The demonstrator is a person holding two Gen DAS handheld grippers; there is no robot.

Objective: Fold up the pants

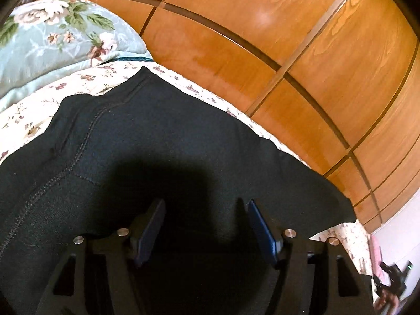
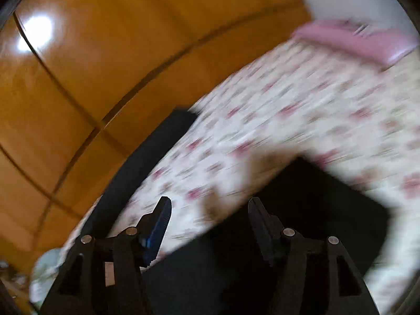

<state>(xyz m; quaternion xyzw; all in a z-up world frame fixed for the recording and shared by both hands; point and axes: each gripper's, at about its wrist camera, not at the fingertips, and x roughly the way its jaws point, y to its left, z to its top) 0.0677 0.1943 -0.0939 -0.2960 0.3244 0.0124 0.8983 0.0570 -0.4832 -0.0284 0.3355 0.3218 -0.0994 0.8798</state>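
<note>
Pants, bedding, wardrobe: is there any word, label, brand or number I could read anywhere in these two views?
None can be read.
Dark pants: stitched seams only, no tag or brand showing.
Floral bedsheet: printed flowers, no lettering; this view is blurred.
Floral pillow: flowers and leaves only.
Wooden wardrobe: plain panels, no sign.

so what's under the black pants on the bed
The floral bedsheet shows around the black pants, which lie spread on it. What is directly beneath them is covered by the fabric.
</note>
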